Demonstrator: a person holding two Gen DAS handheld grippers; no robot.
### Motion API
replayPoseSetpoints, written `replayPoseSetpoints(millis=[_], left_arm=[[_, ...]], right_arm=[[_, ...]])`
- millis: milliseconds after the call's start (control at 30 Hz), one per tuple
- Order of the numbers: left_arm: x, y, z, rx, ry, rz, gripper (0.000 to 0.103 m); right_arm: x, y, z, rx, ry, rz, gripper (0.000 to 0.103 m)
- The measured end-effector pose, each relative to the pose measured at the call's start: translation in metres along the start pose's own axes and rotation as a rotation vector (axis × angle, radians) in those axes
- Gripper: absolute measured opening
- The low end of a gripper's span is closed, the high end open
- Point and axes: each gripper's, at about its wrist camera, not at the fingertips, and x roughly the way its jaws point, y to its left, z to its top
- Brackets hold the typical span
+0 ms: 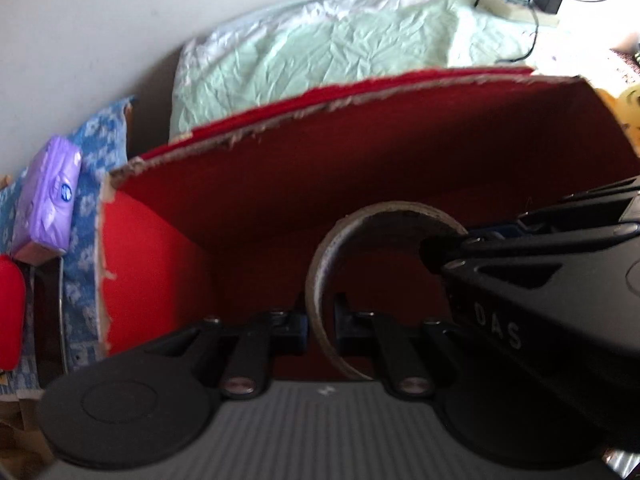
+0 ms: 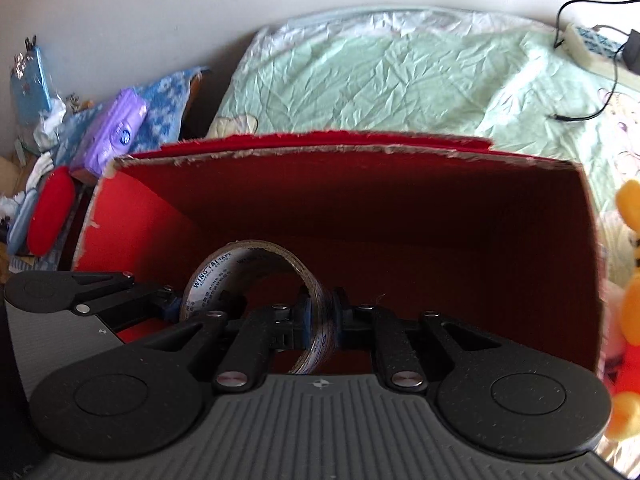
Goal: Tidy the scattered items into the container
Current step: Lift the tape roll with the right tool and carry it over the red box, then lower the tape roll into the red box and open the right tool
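A roll of clear packing tape (image 1: 394,210) hangs upright inside the open red cardboard box (image 1: 360,168). My left gripper (image 1: 321,320) is shut on the roll's near wall. My right gripper (image 1: 434,250) reaches in from the right and is shut on the roll's far side. The right wrist view shows the same hold. There my right gripper (image 2: 320,316) pinches the tape roll (image 2: 224,276) at its right wall, and my left gripper (image 2: 172,308) holds its left edge from the side. The box (image 2: 360,200) has torn upper edges. Its floor is largely hidden.
The box stands on a bed with a crumpled pale green sheet (image 2: 380,76). A purple tissue pack (image 2: 116,136) and a red oval case (image 2: 50,212) lie on a blue patterned cloth at the left. A power strip (image 2: 584,44) lies at the back right and a yellow plush toy (image 2: 628,280) at the right.
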Motion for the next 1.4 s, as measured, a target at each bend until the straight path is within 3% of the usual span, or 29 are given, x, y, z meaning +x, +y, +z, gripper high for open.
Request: replayPoseSetpoints(millis=[333,533,733,867,1133,1267,1400], left_arm=[[0.018,0.008,0.014,-0.044,0.089,0.015,0.007],[0.034,0.018,0.019,-0.094,0.185,-0.009,0.012],[0.039,0.029,0.026,-0.123,0.210,-0.008,0.018],[0.038,0.029,0.028,-0.117,0.209,-0.017,0.044],[0.035,0.031,0.028,-0.102,0.195,-0.004,0.045],[0.022,0.034,0.026,-0.094,0.136,-0.013,0.057],[0.012,0.034,0.029,-0.094,0.088,-0.004,0.063]], right_arm=[[0.020,-0.005,0.014,-0.002,0.060,0.034,0.009],[0.036,-0.002,0.022,-0.004,0.095,0.049,0.010],[0.041,0.004,0.028,-0.013,0.086,0.061,0.011],[0.042,0.008,0.029,-0.008,0.077,0.061,0.012],[0.044,0.011,0.030,0.005,0.069,0.082,0.013],[0.039,0.001,0.033,0.019,0.060,0.080,0.012],[0.037,-0.013,0.036,0.045,0.057,0.050,0.012]])
